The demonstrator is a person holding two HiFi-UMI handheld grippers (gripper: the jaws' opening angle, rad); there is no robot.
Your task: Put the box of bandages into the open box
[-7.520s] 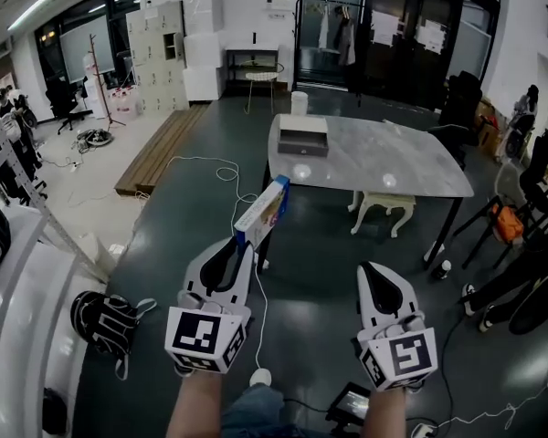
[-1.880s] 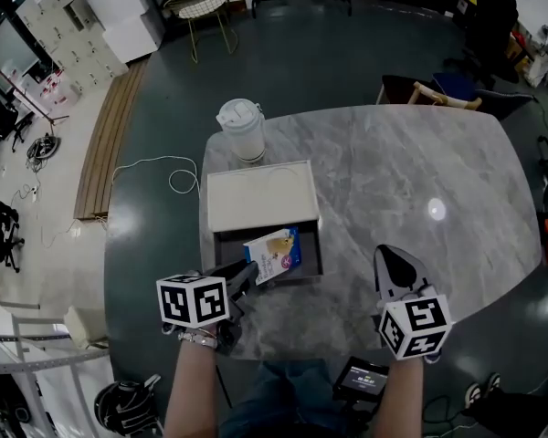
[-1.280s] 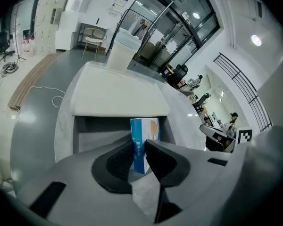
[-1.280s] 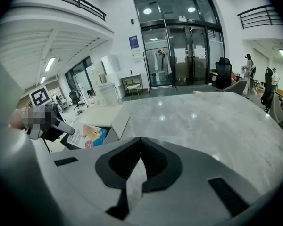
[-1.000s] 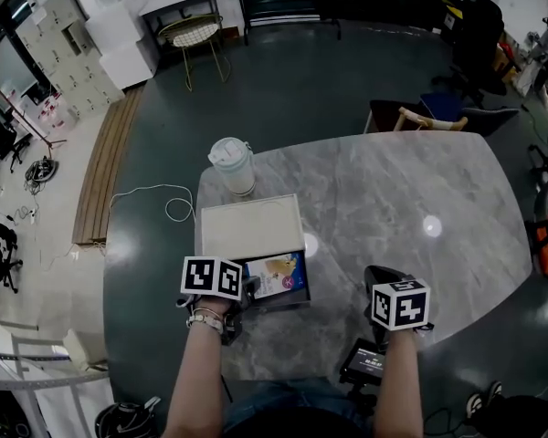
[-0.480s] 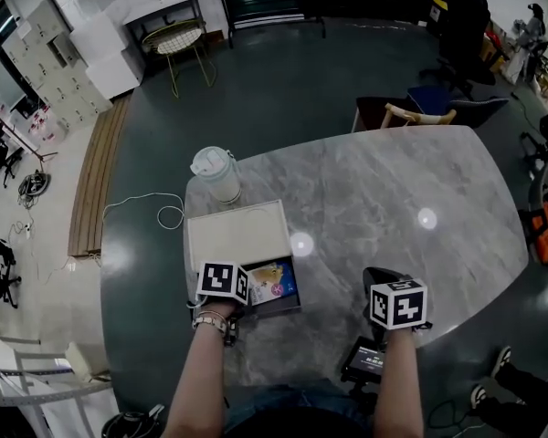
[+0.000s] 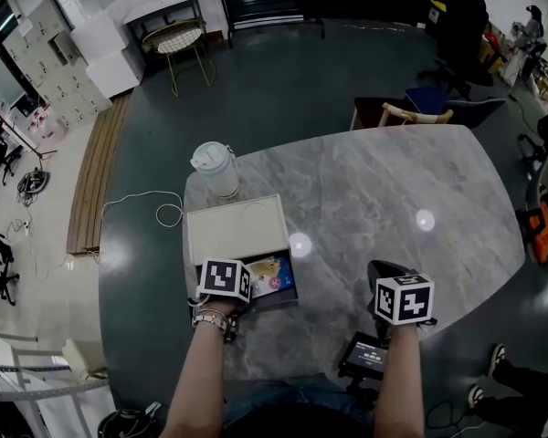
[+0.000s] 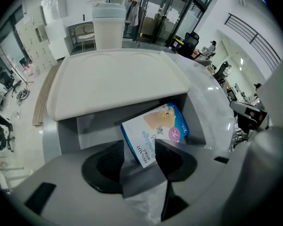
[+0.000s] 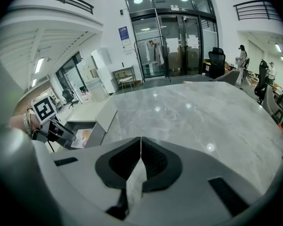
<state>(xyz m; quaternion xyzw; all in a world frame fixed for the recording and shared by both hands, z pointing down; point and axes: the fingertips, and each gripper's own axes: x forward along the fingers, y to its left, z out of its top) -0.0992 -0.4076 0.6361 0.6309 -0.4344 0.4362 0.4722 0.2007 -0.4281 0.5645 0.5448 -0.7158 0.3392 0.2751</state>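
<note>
The blue and white box of bandages [image 7: 272, 276] lies tilted inside the grey open box [image 7: 287, 300], whose white lid [image 7: 236, 229] is folded back behind it. My left gripper [image 7: 247, 287] is at the open box's near left edge. In the left gripper view its jaws are opening around the near corner of the bandage box [image 8: 155, 131], with a gap at each pad, and the lid [image 8: 118, 81] rises behind. My right gripper [image 7: 384, 272] hovers over the marble table [image 7: 393, 190] to the right, shut and holding nothing [image 9: 141, 142].
A white lidded cup [image 7: 215, 170] stands on the table just behind the open box and shows again in the left gripper view [image 8: 107, 25]. A chair [image 7: 411, 112] is at the table's far edge. A small screen device [image 7: 365, 354] sits below the near edge.
Over the last second the bandage box went down from the left gripper's lift into the open box. The left gripper stays at the box's near edge. The right gripper barely moved.
</note>
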